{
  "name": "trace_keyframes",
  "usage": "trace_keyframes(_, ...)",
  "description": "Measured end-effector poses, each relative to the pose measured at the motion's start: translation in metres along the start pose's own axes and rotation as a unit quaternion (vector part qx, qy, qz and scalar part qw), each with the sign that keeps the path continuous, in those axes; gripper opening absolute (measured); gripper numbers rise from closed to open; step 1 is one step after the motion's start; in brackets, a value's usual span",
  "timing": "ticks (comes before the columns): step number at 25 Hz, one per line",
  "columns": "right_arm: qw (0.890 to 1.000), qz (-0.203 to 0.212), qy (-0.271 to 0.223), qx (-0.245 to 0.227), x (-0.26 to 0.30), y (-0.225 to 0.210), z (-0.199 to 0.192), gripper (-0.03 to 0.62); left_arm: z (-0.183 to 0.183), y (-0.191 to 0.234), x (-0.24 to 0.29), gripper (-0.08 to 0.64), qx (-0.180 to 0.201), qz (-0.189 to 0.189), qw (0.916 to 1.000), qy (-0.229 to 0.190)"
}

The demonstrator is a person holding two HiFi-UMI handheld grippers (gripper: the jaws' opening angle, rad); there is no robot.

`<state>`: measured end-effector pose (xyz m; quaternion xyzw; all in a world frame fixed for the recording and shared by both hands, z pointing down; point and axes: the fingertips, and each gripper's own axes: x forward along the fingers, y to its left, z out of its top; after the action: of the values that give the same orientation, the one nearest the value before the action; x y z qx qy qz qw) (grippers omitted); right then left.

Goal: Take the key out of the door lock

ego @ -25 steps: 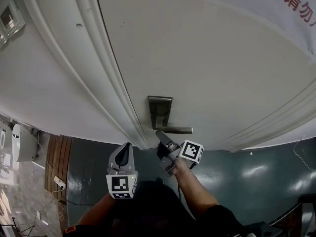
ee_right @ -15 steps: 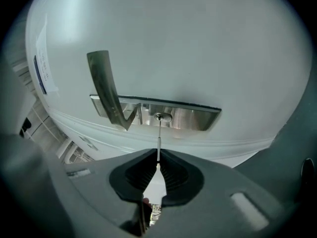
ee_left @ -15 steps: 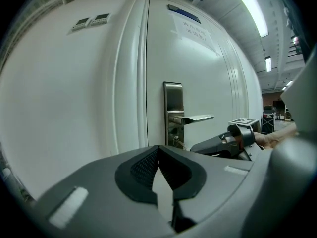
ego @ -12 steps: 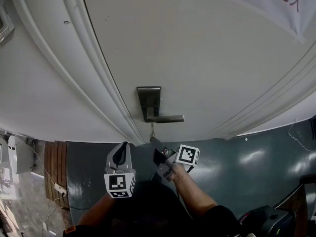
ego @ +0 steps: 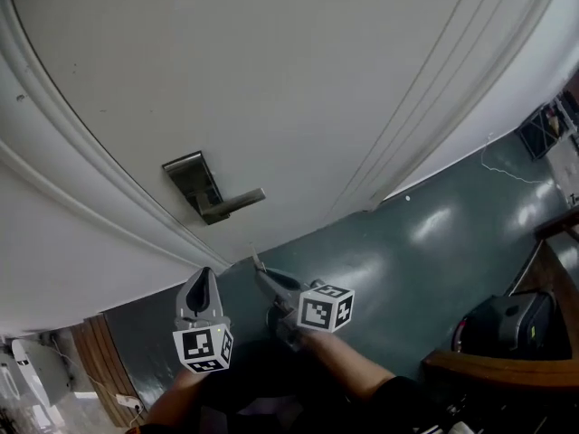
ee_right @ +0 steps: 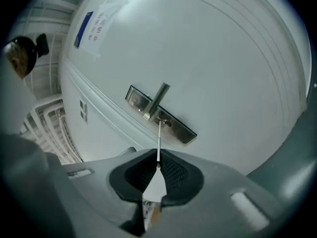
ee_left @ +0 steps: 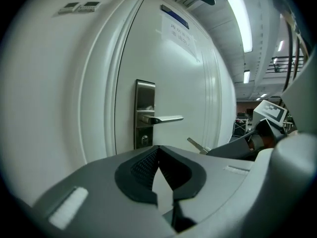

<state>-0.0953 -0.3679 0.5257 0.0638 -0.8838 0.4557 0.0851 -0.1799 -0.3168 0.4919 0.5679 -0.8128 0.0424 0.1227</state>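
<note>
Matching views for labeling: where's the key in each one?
Head view: lower centre, key poking from the right tongs toward the door.
Left gripper view: right of centre, blade pointing left.
Right gripper view: centre, edge-on, pinched in the tongs.
Shared landmark: door handle.

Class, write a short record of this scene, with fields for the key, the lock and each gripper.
Key: key out of the lock, pinched in the right gripper, tip pointing toward the door
Lock: lock has no key in it, sits below the handle
Left gripper: left gripper shut, holding nothing
Right gripper: shut on the key
</note>
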Motion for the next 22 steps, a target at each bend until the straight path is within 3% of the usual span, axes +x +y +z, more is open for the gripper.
trace_keyframes(3,0.996,-0.051,-0.032,-0.06,-0.02,0.006,-0.001,0.014,0.005,-0.016,-0.007,0.018,0.012,-0.04,0.9991,-0.006)
trace_keyframes(7,0.983,-0.118,-0.074,-0.124,-0.044,0.02,-0.012,0.014,0.007,-0.028,-0.027,0.018,0.031,-0.088,0.9955,-0.013)
trace_keyframes(17,0.945,-0.227,-0.133,-0.193,-0.068,0.087,-0.1,0.014,-0.026,-0.004,-0.122,0.018,0.05,-0.172,0.9837,-0.015)
trace_keyframes(22,0.933,-0.267,-0.148,-0.189,-0.073,0.126,-0.153,0.014,-0.048,0.021,-0.179,0.018,0.038,-0.204,0.9782,-0.002)
